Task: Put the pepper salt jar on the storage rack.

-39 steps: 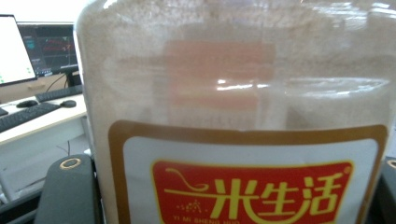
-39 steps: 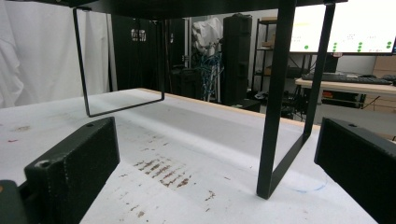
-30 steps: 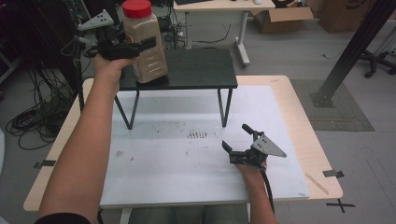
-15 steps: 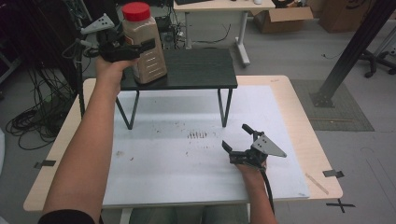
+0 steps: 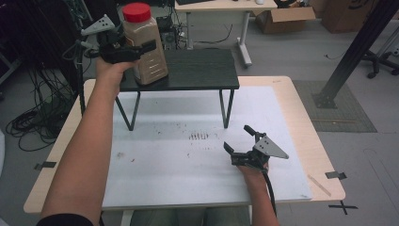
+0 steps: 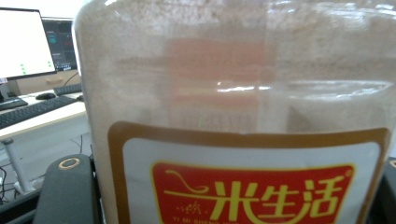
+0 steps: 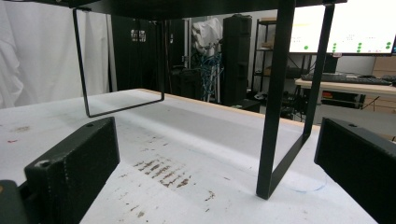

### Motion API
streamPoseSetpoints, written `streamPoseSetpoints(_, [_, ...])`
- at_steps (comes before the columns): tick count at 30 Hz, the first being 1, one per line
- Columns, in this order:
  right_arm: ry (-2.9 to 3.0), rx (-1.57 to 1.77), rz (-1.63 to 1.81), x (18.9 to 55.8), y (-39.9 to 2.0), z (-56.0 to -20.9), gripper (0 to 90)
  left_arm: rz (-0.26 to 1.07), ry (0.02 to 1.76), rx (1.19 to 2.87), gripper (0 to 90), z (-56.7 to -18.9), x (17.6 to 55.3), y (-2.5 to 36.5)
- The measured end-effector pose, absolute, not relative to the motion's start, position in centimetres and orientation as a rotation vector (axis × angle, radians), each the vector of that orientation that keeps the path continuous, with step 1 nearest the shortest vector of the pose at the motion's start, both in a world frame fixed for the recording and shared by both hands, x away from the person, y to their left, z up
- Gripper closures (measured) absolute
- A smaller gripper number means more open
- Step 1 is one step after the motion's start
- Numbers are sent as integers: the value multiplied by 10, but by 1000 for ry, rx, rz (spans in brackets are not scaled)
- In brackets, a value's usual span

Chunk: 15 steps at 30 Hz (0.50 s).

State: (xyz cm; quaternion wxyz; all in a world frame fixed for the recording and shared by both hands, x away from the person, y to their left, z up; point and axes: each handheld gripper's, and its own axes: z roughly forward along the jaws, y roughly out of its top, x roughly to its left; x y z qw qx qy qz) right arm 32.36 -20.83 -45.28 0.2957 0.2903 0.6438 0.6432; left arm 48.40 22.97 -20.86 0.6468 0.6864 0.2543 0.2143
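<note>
Even overhead room light in the high view, soft shadows under the black shelf (image 5: 188, 70), jar (image 6: 233, 116) soft-focused and glare-streaked in the left gripper view, blown-out monitor (image 7: 355, 28) far right, dim far-left corner of the high view.

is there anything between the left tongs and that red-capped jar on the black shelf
No, nothing stands between them. The left tongs are shut on the jar itself, which stands upright at the left end of the black shelf. The right tongs rest open on the white mat, holding nothing.
</note>
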Motion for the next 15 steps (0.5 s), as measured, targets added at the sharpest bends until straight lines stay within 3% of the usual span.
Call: streamPoseSetpoints(15, [1712, 770, 1709, 324, -208, -453, 0, 490, 609, 1548, 138, -204, 479, 236])
